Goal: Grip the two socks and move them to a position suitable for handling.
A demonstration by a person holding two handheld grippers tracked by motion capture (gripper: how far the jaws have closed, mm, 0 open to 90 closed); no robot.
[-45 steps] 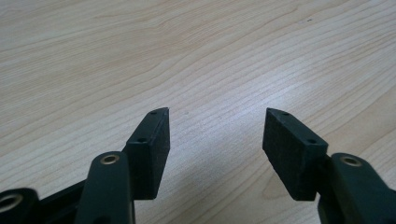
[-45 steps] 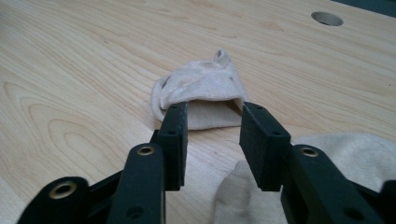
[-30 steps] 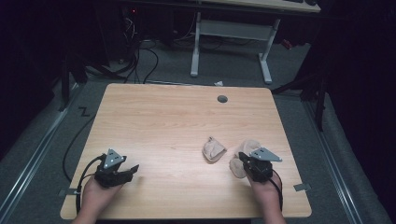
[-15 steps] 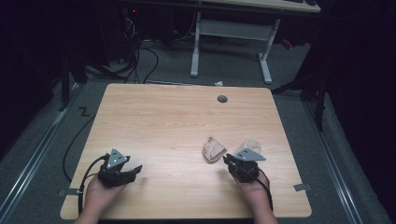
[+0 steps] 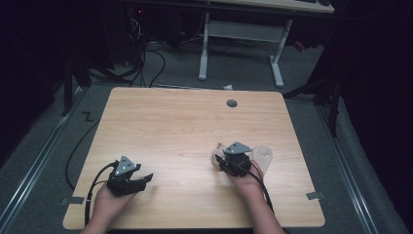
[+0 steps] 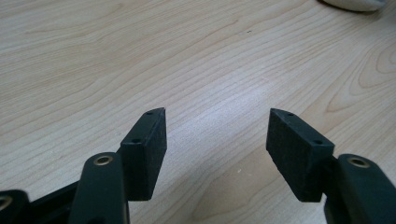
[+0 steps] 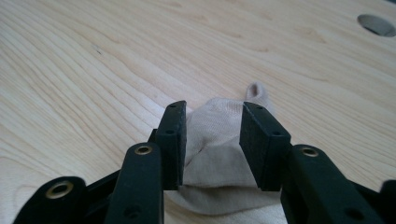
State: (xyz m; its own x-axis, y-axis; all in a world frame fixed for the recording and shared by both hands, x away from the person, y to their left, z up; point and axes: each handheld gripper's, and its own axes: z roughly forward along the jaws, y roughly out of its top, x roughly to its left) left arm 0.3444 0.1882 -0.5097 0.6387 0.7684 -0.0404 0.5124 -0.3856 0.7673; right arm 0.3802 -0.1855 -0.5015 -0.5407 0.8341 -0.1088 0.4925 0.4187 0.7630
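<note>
Two beige socks lie on the wooden table [image 5: 185, 126]. One sock [image 5: 215, 154] [image 7: 212, 135] lies bunched under my right gripper [image 5: 220, 160] [image 7: 212, 109]. That gripper's jaws have just been opening and now stand apart on either side of the sock, with the pads not pressing on it. The other sock [image 5: 264, 156] lies flat just to the right of the right hand. My left gripper [image 5: 145, 179] [image 6: 217, 114] rests near the table's front left, open, with only bare wood between its jaws. A sock's edge [image 6: 355, 3] shows far off in the left gripper view.
A round cable hole [image 5: 232, 103] [image 7: 376, 24] sits near the table's far edge. Behind the table stands a white desk frame [image 5: 241, 34], and cables [image 5: 146, 53] lie on the floor. Bare wood spreads across the middle and far half of the table.
My right gripper has moved left, away from the right sock and onto the left one, and its jaws have opened. The left gripper has stayed in place.
</note>
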